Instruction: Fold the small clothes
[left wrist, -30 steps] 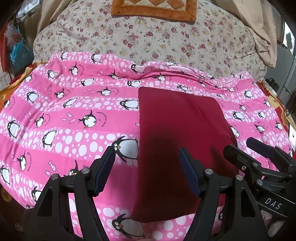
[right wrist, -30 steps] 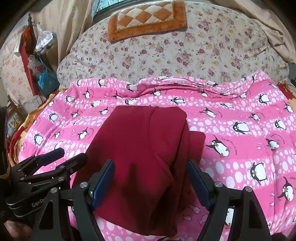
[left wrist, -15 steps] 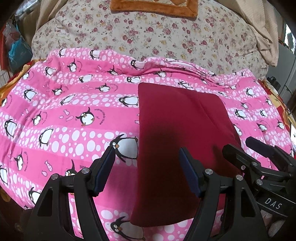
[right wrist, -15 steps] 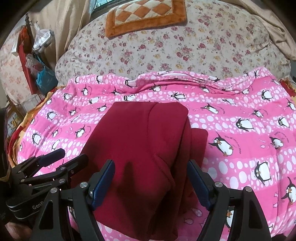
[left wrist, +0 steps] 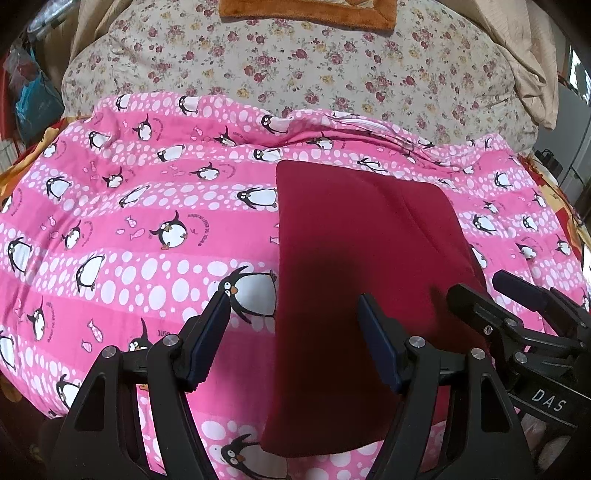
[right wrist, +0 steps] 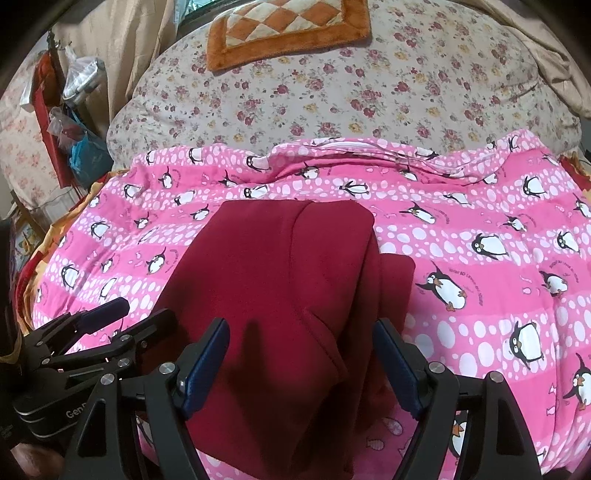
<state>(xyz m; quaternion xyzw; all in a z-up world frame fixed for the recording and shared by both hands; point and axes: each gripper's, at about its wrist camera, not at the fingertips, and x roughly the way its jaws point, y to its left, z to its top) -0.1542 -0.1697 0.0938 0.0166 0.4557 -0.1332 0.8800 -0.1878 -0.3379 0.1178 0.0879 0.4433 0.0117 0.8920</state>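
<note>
A dark red garment (left wrist: 354,266) lies folded into a long rectangle on the pink penguin blanket (left wrist: 122,236). In the right wrist view the garment (right wrist: 280,280) shows a folded-over layer and a strip sticking out on its right side. My left gripper (left wrist: 293,314) is open and empty, hovering over the garment's near left edge. My right gripper (right wrist: 301,341) is open and empty over the garment's near end. Each gripper shows in the other's view, the right one (left wrist: 517,295) at the right, the left one (right wrist: 110,317) at the left.
A floral quilt (right wrist: 332,96) lies behind the blanket, with an orange checked mat (right wrist: 288,29) on it. Beige cloth (left wrist: 524,55) is piled at the back right. Plastic bags (right wrist: 77,133) hang at the left.
Both grippers have drawn back and risen slightly, so the garment sits a little lower in view. The garment has not moved. Both stay open.
</note>
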